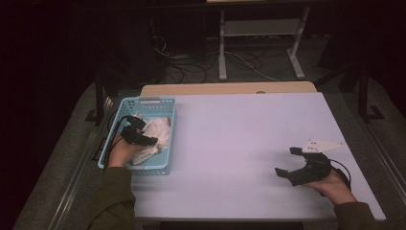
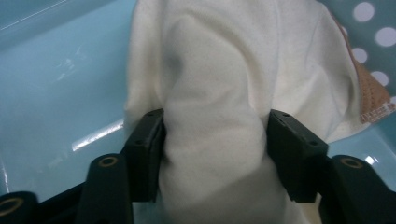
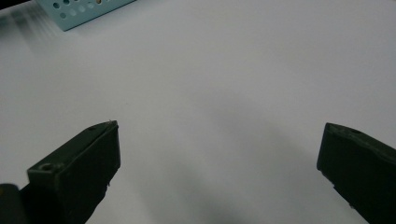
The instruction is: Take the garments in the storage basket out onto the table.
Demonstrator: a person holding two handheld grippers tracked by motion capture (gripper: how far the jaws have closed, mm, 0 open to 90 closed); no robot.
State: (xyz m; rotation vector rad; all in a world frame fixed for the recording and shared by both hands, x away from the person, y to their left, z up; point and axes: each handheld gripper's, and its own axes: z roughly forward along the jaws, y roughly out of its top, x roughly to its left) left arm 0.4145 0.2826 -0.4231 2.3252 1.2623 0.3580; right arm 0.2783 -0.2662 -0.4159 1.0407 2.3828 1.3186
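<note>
My left gripper is down inside the blue basket at the table's left edge, its jaws half closed and pinching a bunched fold of the cream cloth (a tan label shows at one hem). My right gripper rests near the right front corner, jaws spread wide and holding nothing.

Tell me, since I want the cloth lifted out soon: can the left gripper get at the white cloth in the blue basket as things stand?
Probably yes. The left gripper is already down inside the blue basket, and a fold of the white cloth bulges between its jaws, with both pads against it. Nothing blocks it.
</note>
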